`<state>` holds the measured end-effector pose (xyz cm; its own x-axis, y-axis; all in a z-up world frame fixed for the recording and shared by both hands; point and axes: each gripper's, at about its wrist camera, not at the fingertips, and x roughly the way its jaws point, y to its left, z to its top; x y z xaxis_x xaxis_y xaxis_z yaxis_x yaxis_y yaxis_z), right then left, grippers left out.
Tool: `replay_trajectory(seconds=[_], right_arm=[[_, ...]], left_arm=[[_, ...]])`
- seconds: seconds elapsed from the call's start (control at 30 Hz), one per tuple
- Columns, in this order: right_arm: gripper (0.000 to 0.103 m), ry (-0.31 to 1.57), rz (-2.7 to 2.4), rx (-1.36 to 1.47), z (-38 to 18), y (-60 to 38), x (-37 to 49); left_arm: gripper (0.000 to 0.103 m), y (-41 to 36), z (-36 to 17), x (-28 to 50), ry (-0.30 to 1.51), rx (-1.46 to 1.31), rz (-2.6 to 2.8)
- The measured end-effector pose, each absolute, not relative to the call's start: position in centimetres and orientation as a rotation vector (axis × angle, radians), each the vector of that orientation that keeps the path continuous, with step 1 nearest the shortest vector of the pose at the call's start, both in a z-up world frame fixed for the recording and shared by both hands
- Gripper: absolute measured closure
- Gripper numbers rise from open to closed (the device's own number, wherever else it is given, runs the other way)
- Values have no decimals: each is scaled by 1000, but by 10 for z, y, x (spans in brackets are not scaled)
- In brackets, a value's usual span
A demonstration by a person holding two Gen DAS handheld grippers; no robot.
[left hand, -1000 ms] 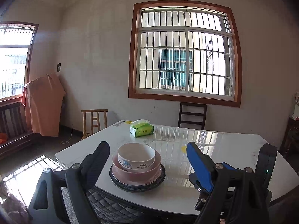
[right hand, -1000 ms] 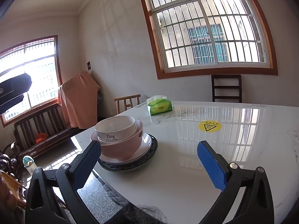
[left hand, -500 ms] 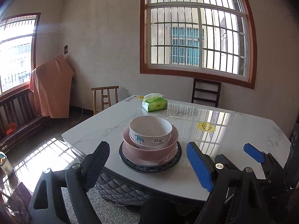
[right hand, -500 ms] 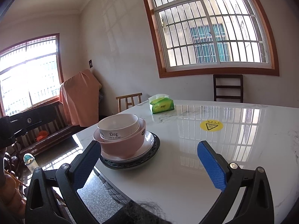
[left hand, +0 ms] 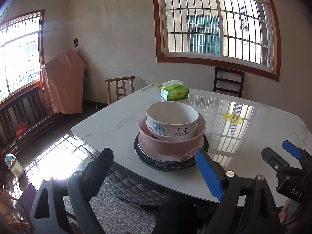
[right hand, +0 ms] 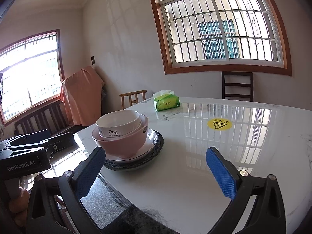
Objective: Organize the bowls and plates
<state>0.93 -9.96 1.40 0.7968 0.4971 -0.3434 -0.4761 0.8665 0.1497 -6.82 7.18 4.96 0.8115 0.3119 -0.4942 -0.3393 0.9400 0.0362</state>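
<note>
I have the stack near the table's (left hand: 109, 128) corner edge: white "Dog" bowl (left hand: 171, 121) nested in the pink bowl (left hand: 171, 144), which sits on a white plate (right hand: 149, 143) on top of a dark patterned plate (left hand: 167, 165).

Left gripper (left hand: 154, 172): jaws spread wide, nothing between the pads. In the left wrist view the stack sits centre frame, just beyond and between the fingertips; the blue pad (left hand: 208, 175) overlaps the dark plate's near right rim in the picture, can't tell if it touches. Black finger (left hand: 97, 171) hangs off the table edge, lower left.

Right gripper (right hand: 156, 170): also released, empty. In its view the stack is left of centre, just past the left finger (right hand: 87, 172); the right pad (right hand: 220, 175) is over bare marble, well apart from the stack.

Green tissue pack (left hand: 174, 91) sits at the far side of the table, yellow sticker (right hand: 219, 124) on the surface to the right of the stack.
</note>
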Motion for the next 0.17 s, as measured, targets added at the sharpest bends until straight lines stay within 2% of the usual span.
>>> replay_trajectory(seconds=[0.17], right_arm=[[0,470,417,43,3,-140,40]], left_arm=[[15,82,45,-63,555,-109,335]])
